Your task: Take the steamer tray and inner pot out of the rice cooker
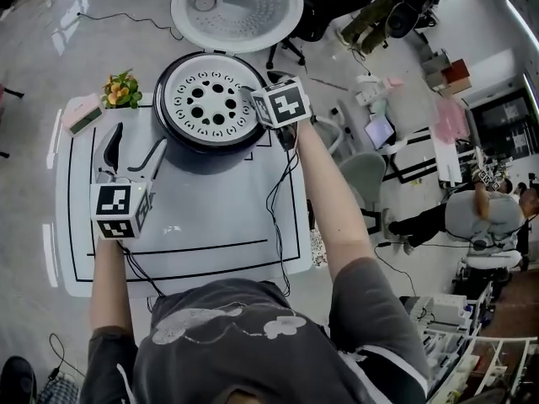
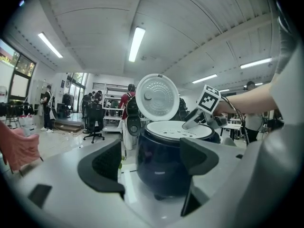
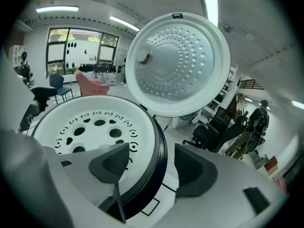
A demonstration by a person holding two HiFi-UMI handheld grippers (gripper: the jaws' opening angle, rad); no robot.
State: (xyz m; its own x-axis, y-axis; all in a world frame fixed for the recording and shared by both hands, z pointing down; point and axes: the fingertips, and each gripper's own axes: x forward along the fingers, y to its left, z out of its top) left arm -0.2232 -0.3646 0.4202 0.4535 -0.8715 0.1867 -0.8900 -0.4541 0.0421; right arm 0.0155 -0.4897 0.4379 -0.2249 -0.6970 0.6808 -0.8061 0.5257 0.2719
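white perforated plastic steamer tray (image 1: 210,99) looks light, stiff: take its rim, straddled by the released right gripper (image 3: 151,164); left gripper (image 2: 149,163) released, empty.

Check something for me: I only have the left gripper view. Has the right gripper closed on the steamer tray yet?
Observer: No. The right gripper view shows the right gripper with its jaws apart, astride the rim of the rice cooker. One jaw is over the steamer tray and the other is outside the rim.
Operator: Is anything standing on the table near the cooker?
Observer: Yes. The head view shows a small potted plant on the table, just to the cooker's left.
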